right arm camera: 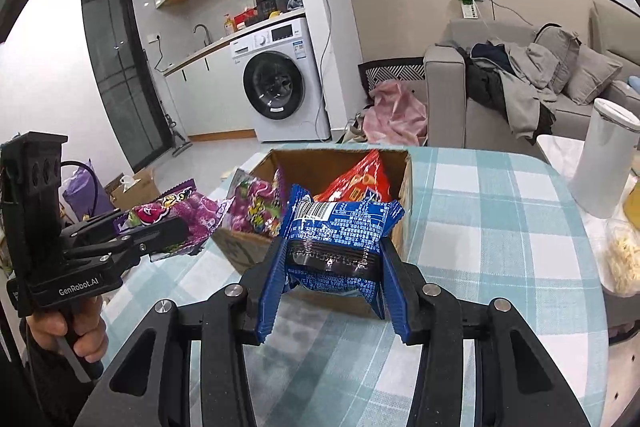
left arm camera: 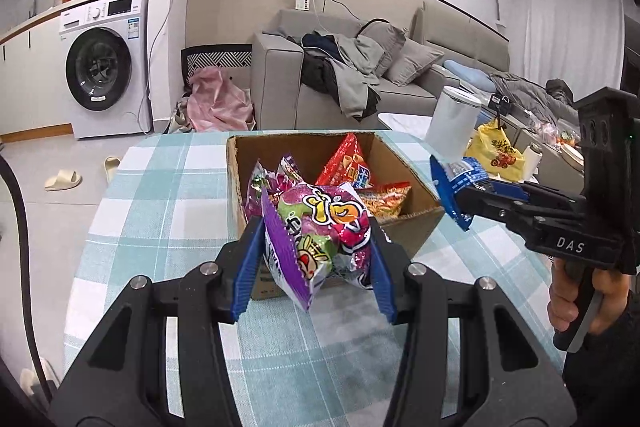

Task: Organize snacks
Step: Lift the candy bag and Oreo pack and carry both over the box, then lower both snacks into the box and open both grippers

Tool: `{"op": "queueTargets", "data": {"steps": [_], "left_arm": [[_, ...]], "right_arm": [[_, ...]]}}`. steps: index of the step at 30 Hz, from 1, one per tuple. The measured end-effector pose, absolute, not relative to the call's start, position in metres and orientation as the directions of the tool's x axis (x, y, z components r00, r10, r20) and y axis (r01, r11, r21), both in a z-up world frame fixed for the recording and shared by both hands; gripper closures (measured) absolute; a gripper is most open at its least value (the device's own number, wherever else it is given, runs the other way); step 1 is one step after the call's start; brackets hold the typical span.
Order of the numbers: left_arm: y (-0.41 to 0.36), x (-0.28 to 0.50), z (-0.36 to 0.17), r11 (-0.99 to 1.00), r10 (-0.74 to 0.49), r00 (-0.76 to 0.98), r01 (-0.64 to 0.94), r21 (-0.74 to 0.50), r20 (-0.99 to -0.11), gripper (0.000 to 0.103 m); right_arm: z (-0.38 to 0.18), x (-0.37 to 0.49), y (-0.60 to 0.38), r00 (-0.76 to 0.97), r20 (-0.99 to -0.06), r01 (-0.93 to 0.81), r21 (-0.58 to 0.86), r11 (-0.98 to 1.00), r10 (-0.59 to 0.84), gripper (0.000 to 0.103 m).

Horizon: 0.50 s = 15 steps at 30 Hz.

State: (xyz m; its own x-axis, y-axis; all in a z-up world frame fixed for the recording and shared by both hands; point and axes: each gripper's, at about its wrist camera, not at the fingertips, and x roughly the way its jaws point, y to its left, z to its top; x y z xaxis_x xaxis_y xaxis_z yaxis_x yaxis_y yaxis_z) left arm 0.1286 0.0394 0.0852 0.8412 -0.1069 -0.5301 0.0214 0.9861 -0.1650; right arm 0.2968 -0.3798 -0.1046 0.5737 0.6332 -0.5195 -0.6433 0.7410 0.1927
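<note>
Ribbed blue pads of the left gripper (left arm camera: 316, 267) clamp a crinkly purple foil snack bag (left arm camera: 320, 227); the right gripper (right arm camera: 332, 291) pinches a glossy blue wrapped packet (right arm camera: 340, 227). Both are held just in front of an open cardboard box (left arm camera: 412, 223) holding more shiny packets, on a checked tablecloth (left arm camera: 168, 195).

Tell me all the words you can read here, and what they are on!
"DAS": on the side of the right gripper.
"GenRobot.AI": on the side of the left gripper.
Blue snack packet in the right gripper: barcode and white print, too small to read.
Purple snack bag in the left gripper: big cartoon lettering, not readable.
Red snack bag in the cardboard box: blurred.
Washing machine: labels too small.
</note>
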Motion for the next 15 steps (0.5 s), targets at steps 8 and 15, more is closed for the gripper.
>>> {"op": "queueTargets", "data": {"steps": [8,15], "left_arm": [[0.039,0.152,0.092,0.989,-0.082,0.852,0.004,-0.15,-0.517,0.057],[0.042,0.172,0.098,0.987,-0.069,0.863,-0.013,-0.158,-0.501,0.057]], "right_arm": [[-0.095,0.31,-0.374,0.579,-0.502,-0.637,0.213,0.741,0.643,0.057],[-0.089,0.32,-0.363,0.57,-0.498,-0.645,0.221,0.732,0.653,0.057]]}}
